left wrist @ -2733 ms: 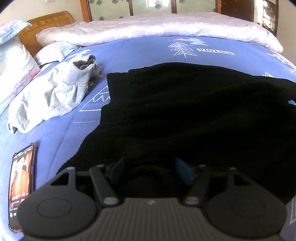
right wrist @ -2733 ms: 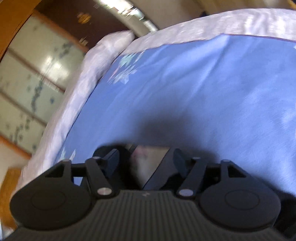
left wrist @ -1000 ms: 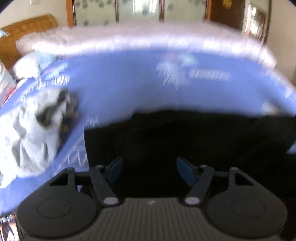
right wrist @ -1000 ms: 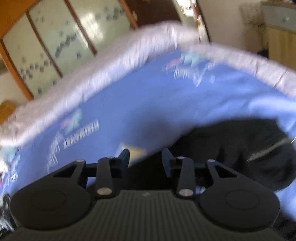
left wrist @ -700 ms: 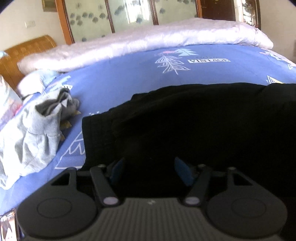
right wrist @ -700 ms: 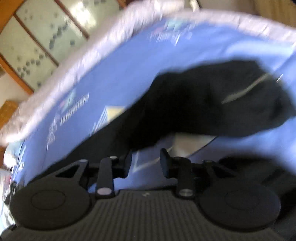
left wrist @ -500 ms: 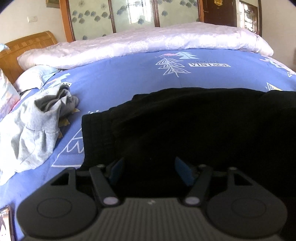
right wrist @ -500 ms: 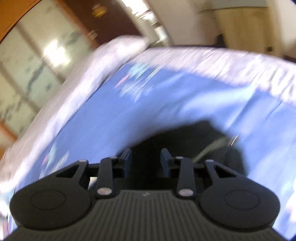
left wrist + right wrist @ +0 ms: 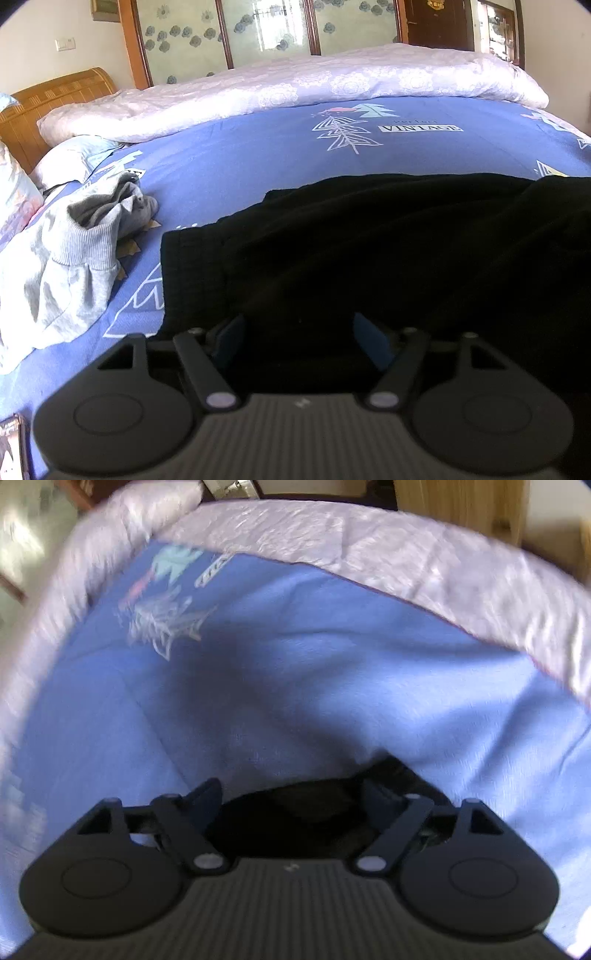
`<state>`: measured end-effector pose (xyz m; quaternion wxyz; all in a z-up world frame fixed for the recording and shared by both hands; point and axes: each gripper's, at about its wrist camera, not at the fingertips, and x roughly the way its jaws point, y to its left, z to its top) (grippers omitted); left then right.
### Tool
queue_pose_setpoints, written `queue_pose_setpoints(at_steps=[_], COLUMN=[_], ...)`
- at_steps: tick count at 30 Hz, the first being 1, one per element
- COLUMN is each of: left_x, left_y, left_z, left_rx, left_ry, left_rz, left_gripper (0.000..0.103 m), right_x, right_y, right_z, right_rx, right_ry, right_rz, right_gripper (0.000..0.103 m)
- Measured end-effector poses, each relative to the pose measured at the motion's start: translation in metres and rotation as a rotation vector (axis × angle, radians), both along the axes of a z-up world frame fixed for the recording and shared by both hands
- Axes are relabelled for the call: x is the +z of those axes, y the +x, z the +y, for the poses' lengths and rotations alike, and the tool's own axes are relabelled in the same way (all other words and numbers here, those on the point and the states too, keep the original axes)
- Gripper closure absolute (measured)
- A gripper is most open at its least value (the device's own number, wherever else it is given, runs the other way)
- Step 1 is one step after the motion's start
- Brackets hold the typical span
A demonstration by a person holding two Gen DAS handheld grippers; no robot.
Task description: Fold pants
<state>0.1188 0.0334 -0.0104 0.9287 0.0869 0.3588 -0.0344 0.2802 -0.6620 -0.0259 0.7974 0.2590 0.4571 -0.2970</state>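
The black pants [image 9: 388, 251] lie spread across the blue bedsheet [image 9: 240, 162] of the bed, filling the near and right part of the left wrist view; a ribbed band forms their left edge. The left gripper [image 9: 299, 336] is positioned directly over the pants with its fingers [image 9: 231, 338] apart; its jaws have just been opening further, dark cloth lies in the gap between them, and the pads do not appear to press on it. The right gripper [image 9: 291, 794] is tilted steeply down toward the bedsheet [image 9: 295, 664] at another part of the pants [image 9: 295, 812], of which only a dark bunched portion shows between and behind its fingers [image 9: 207, 794]. Its jaws have just been opening and stand apart, not clamped on the cloth. This view is blurred. A crumpled grey garment [image 9: 74, 258] lies on the sheet to the left of the pants, close beside them but not touching. A pale quilt [image 9: 295, 88] runs along the far side of the bed, and a wooden headboard [image 9: 55, 92] stands at far left
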Motion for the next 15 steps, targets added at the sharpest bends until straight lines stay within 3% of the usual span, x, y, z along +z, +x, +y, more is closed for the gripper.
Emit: queue_pose_setpoints(at_steps=[2,5,6,11,15], left_x=[0.0,0.0,0.0,0.0,0.001], left_y=[0.0,0.0,0.0,0.0,0.0], left_z=[0.001,0.003,0.003,0.006,0.006], left_rx=[0.0,-0.001,-0.002,-0.005,-0.005], left_ry=[-0.006,-0.016,-0.02,-0.041,-0.044], left_rz=[-0.001,-0.001,-0.001,-0.001,-0.001], left_gripper=[0.034,0.033,0.033,0.033,0.032], right_x=[-0.006,-0.006,-0.004,0.025,0.087], right_y=[0.017,0.008,0.002,-0.014,-0.003], right_z=[0.023,0.031,0.03,0.013,0.018], right_rx=[0.104,0.133,0.13,0.026,0.027], right_ry=[-0.186,-0.187,-0.185,-0.062,-0.041], right_rz=[0.11,0.064,0.055,-0.15,-0.435], right_gripper=[0.046,0.083,0.091,0.094,0.094])
